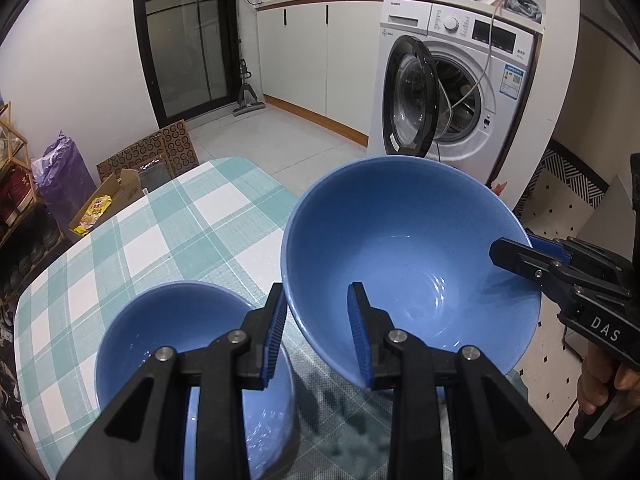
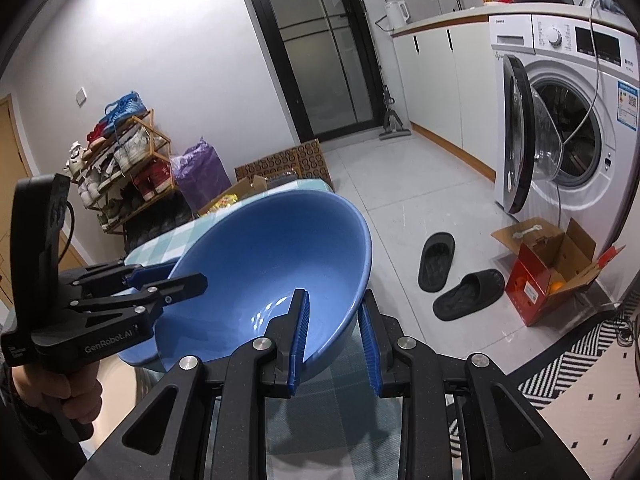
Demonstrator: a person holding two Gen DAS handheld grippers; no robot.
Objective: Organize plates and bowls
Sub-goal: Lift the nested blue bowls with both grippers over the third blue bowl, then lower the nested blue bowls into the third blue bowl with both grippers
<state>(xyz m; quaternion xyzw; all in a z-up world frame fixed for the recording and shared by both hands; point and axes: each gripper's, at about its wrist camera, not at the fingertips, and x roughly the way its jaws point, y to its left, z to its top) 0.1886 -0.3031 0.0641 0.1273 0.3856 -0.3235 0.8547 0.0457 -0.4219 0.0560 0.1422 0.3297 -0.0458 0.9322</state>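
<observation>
Both grippers' fingers [image 2: 299, 336] pinch the tilted blue bowl's [image 2: 272, 256] rim above the checked table [image 2: 160, 242].

small blue bowl [image 1: 192, 344] half hidden behind gripper arms, washing machine [image 1: 460, 92] label too small — unreadable

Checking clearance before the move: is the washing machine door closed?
No, the washing machine door stands swung open, leaving the drum exposed behind it in the right wrist view.
</observation>
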